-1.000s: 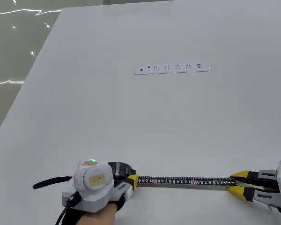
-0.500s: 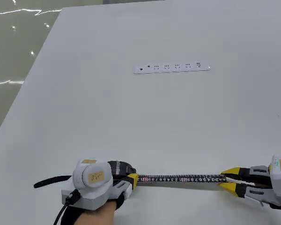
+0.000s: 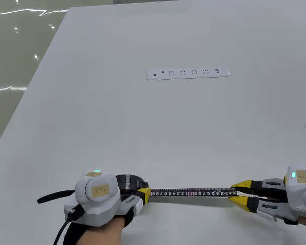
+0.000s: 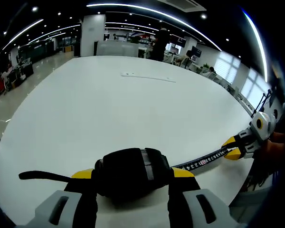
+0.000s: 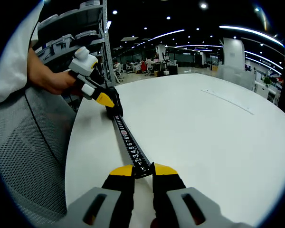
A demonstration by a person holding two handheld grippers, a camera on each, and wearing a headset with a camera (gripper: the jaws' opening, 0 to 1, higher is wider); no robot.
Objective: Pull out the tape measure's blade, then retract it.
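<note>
At the near edge of the white workbench (image 3: 92,127), your left gripper (image 4: 133,173) is clamped on the black tape measure case (image 3: 131,182), one jaw on each side of it. The case's black wrist strap (image 3: 53,197) trails on the surface toward the left edge. The blade (image 3: 191,193) is drawn out of the case and runs along the near edge to the right, numerals facing up. Your right gripper (image 5: 142,170) has its yellow-tipped jaws pinched together on the blade's free end. The two grippers stand well apart, joined by the blade. Farther out, near the middle of the workbench, a white power strip (image 3: 187,73) lies roughly parallel to the blade, touching nothing. Beyond the left edge lies glossy floor (image 3: 10,61).
</note>
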